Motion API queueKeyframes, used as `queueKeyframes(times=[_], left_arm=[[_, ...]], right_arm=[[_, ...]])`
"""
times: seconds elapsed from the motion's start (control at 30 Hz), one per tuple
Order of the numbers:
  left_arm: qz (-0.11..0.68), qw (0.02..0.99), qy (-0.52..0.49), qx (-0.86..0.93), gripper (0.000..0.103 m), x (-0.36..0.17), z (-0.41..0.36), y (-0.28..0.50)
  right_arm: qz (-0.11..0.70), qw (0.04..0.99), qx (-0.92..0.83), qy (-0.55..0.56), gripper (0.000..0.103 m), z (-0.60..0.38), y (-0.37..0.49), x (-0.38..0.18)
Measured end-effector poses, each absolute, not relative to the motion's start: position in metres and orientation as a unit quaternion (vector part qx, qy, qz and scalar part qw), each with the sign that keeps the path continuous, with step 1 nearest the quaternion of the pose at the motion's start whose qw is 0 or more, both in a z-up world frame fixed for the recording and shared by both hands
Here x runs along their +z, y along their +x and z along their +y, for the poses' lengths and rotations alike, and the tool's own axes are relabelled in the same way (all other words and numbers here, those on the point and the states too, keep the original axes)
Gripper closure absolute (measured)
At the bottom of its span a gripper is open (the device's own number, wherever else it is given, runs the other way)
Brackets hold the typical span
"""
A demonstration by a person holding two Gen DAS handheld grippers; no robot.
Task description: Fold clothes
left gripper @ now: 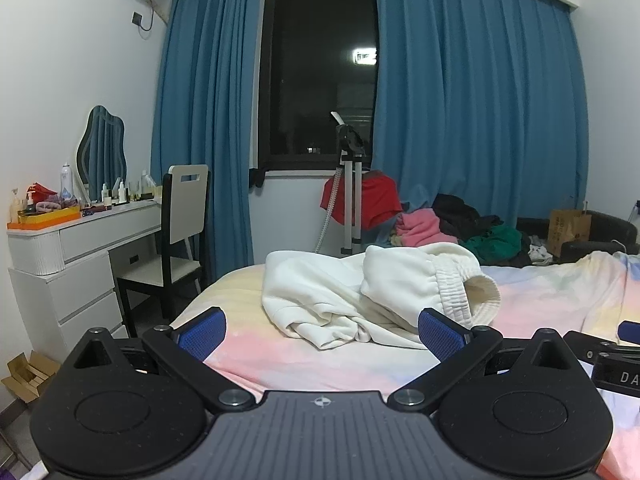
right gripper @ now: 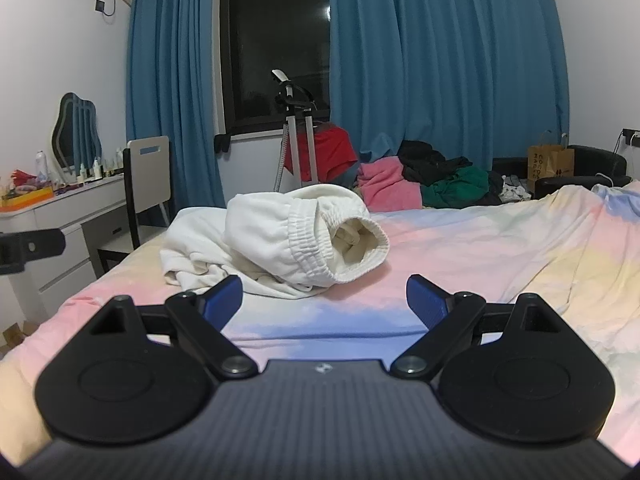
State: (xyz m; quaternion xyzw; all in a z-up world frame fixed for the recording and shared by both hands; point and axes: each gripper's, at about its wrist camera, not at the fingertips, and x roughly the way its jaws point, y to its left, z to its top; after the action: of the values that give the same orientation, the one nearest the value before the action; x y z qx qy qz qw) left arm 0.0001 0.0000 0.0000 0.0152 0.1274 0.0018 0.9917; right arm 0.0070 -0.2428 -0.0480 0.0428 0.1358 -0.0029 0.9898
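A crumpled cream-white pair of sweatpants (left gripper: 372, 292) lies in a heap on the pastel bed sheet (left gripper: 320, 364), its elastic waistband open toward the right. It also shows in the right wrist view (right gripper: 288, 236). My left gripper (left gripper: 322, 330) is open and empty, just in front of the heap, its blue pads (left gripper: 440, 336) wide apart. My right gripper (right gripper: 324, 300) is open and empty, low over the sheet (right gripper: 480, 248) just short of the waistband. The right gripper's body also shows at the right edge of the left wrist view (left gripper: 612, 356).
A white dressing table (left gripper: 80, 248) with a mirror and bottles and a chair (left gripper: 180, 232) stand left of the bed. A tripod (left gripper: 352, 184), a red garment and a pile of clothes (left gripper: 460, 224) lie beyond the bed under blue curtains. A paper bag (right gripper: 550, 164) sits on a dark sofa at right.
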Motion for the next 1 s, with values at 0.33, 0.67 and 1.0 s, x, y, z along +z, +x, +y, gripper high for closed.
queueKeyframes(times=[0.33, 0.67, 1.0], left_arm=[[0.122, 0.992, -0.010, -0.009, 0.000, 0.0078, 0.0031, 0.0010], [0.126, 0.992, 0.004, -0.003, 0.000, 0.0036, 0.0035, -0.0013], [0.128, 0.992, 0.011, -0.004, 0.000, 0.0010, 0.0004, 0.0017]], right_arm=[[0.133, 0.990, -0.003, 0.036, 0.013, -0.2372, 0.0070, -0.0482], [0.125, 0.992, 0.007, 0.026, 0.013, -0.2328, 0.0036, -0.0483], [0.132, 0.991, 0.003, 0.036, 0.013, -0.2352, 0.0061, -0.0473]])
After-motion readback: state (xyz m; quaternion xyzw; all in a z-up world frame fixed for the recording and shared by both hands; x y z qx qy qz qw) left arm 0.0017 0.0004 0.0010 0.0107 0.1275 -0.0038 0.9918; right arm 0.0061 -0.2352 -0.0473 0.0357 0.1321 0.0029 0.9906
